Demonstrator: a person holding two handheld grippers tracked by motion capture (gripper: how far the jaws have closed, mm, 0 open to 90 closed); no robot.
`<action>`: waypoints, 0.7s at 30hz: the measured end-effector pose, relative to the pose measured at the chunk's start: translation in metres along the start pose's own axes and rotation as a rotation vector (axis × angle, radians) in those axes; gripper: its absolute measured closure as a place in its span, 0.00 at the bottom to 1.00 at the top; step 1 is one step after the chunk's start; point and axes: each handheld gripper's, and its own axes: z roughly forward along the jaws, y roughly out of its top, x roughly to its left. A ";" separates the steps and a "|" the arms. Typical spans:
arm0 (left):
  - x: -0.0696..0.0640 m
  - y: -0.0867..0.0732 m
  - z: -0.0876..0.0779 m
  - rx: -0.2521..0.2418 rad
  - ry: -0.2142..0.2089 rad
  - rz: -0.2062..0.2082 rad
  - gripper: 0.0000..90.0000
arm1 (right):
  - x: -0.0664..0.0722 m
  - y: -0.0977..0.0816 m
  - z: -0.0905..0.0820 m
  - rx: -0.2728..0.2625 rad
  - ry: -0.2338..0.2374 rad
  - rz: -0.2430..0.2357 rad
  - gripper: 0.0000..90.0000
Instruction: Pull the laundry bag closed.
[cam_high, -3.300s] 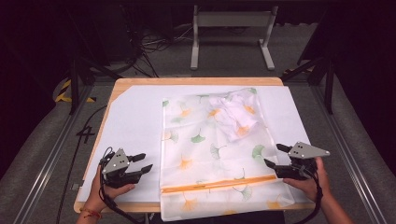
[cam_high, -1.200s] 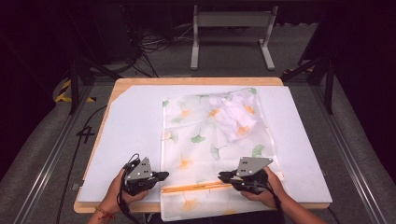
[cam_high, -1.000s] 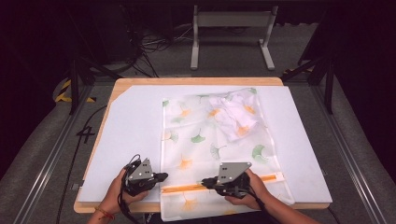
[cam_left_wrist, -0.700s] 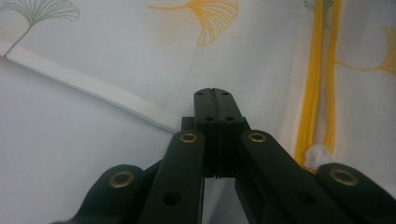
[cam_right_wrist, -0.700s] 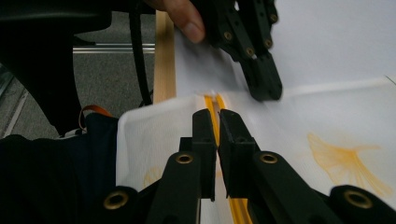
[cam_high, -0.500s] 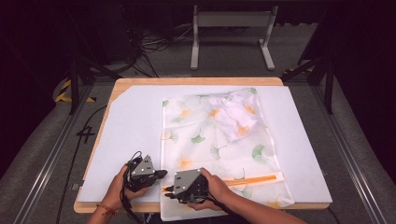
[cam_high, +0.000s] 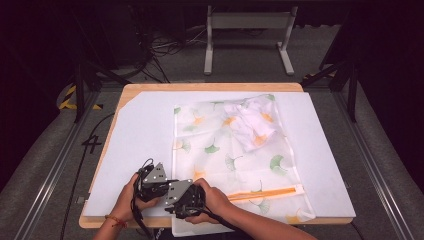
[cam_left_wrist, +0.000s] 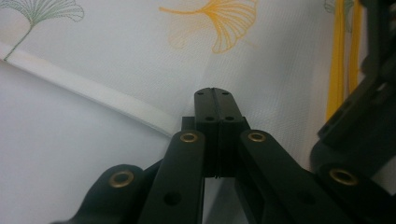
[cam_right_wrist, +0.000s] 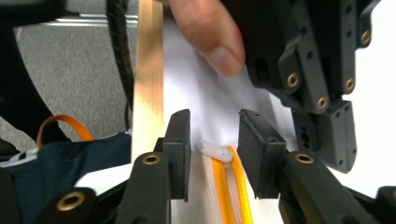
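A sheer mesh bag (cam_high: 225, 150) printed with ginkgo leaves lies flat on the white sheet, with a crumpled white cloth (cam_high: 252, 122) inside near its far end. Its orange zipper (cam_high: 262, 193) runs along the near end. My left gripper (cam_high: 170, 186) is shut on the bag's fabric (cam_left_wrist: 261, 56) at the near left corner. Right beside it my right gripper (cam_high: 172, 200) points left. Its jaws have just been opening, and the white zipper pull (cam_right_wrist: 214, 150) lies between the pads (cam_right_wrist: 180, 140) without touching them.
The wooden table edge (cam_right_wrist: 147, 70) runs close beside my right gripper, with grey floor and a black cable beyond it. A thumb (cam_right_wrist: 210, 32) and the left gripper's body (cam_right_wrist: 313, 70) crowd the zipper's end. The white sheet (cam_high: 145, 130) stretches left of the bag.
My right gripper slid left along the zipper until it sat against the left gripper, then its jaws parted. The left gripper stayed put, still shut.
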 end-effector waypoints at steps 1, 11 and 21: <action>0.000 0.000 0.000 0.001 -0.002 -0.001 1.00 | -0.001 -0.001 0.002 0.001 -0.001 0.007 0.72; 0.004 -0.001 0.001 -0.009 -0.021 -0.018 1.00 | -0.004 -0.002 0.000 -0.012 0.022 0.053 0.86; 0.004 0.000 0.001 0.000 -0.022 -0.018 1.00 | -0.013 -0.009 -0.013 -0.073 0.036 0.133 0.85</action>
